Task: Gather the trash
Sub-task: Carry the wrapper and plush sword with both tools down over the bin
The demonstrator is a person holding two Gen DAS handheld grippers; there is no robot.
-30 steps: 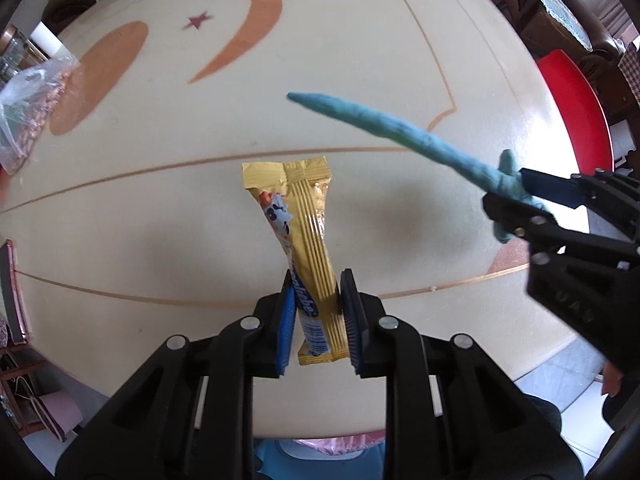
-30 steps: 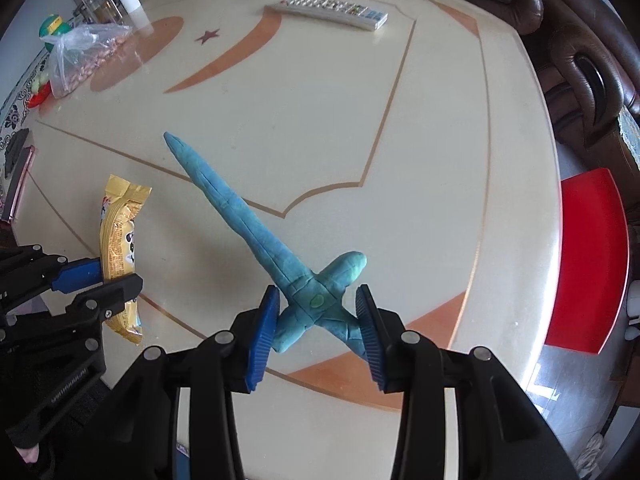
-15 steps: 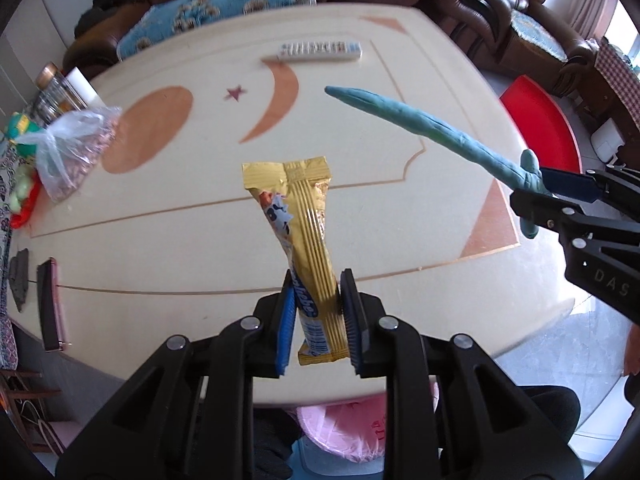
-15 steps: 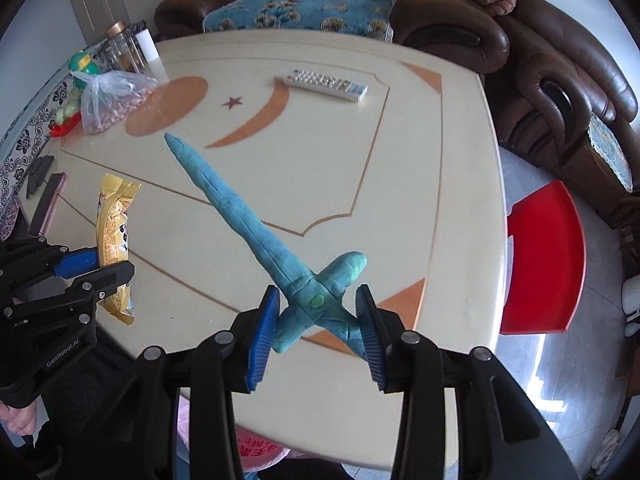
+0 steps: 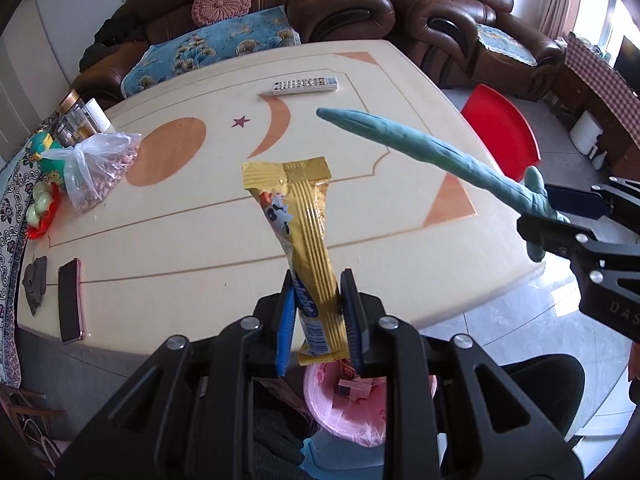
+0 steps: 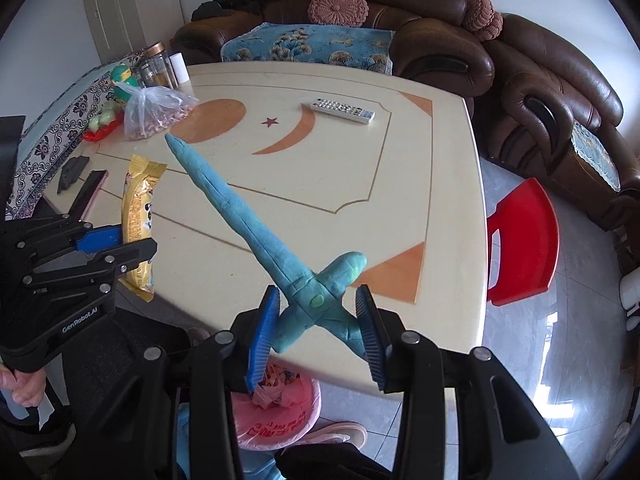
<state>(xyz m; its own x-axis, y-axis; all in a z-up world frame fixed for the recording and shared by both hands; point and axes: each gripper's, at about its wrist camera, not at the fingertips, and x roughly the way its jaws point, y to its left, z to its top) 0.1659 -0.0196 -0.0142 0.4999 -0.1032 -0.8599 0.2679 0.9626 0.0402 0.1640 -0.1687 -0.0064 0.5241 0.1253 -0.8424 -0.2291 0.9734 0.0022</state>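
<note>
- Gold wrapper (image 5: pixel 316 248), left wrist view: the left hand-held gripper (image 5: pixel 318 320) is clamped on its lower end, and the long upper part stands free above the table (image 5: pixel 192 232). Held so near one end, the slick foil could slide out between the pads if the wrist swings.
- Same view: the bin (image 5: pixel 340 412) with its pink liner sits low, just under the wrapper's bottom edge and partly hidden by the fingers. A release made off to one side would likely land the wrapper on the floor.
- Right wrist view: the right hand-held gripper (image 6: pixel 316 332) is closed on the crossed hilt of a blue clay sword (image 6: pixel 256 228), its blade reaching out over the table. The clay looks soft; I judge that squeezing or a quick tilt could bend or snap the blade.
- Same view: the bin (image 6: pixel 280 404) lies below the fingers, and the blade looks longer than its mouth, so it may catch on the rim. The two loads hang near each other and could collide over the opening.
</note>
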